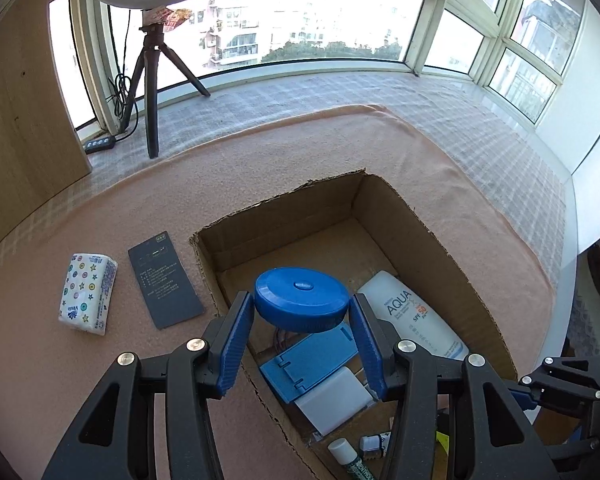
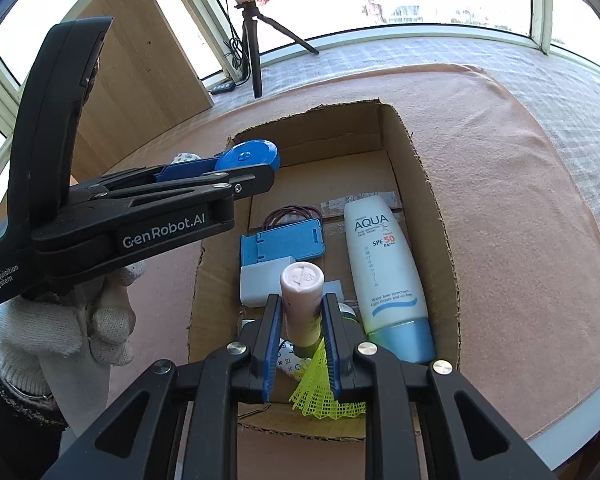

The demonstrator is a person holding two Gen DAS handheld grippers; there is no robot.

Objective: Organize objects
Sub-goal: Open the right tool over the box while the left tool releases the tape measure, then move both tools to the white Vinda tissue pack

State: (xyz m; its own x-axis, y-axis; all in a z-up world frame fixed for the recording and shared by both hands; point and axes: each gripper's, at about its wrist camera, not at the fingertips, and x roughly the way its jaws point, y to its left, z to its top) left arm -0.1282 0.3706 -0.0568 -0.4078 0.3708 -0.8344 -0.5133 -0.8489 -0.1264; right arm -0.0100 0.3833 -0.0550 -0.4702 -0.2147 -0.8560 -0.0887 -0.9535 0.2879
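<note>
My left gripper (image 1: pixel 302 300) is shut on a round blue disc-shaped case (image 1: pixel 301 294) and holds it over the left part of an open cardboard box (image 1: pixel 432 232). The right wrist view shows that same gripper (image 2: pixel 244 164) and case (image 2: pixel 247 157) above the box's (image 2: pixel 424 168) far left corner. My right gripper (image 2: pixel 301 310) is shut on a pink tube (image 2: pixel 302 300), upright over the near end of the box. Outside the box, a star-patterned tissue pack (image 1: pixel 87 294) and a dark card (image 1: pixel 165 280) lie on the pink cloth.
The box holds a white AQUA sunscreen bottle (image 2: pixel 388 272), a blue folding stand (image 2: pixel 282 242), a white block (image 2: pixel 260 284), a yellow shuttlecock (image 2: pixel 320 392) and small tubes (image 1: pixel 350 458). A tripod (image 1: pixel 150 76) with a ring light stands by the window. A gloved hand (image 2: pixel 60 332) grips the left tool.
</note>
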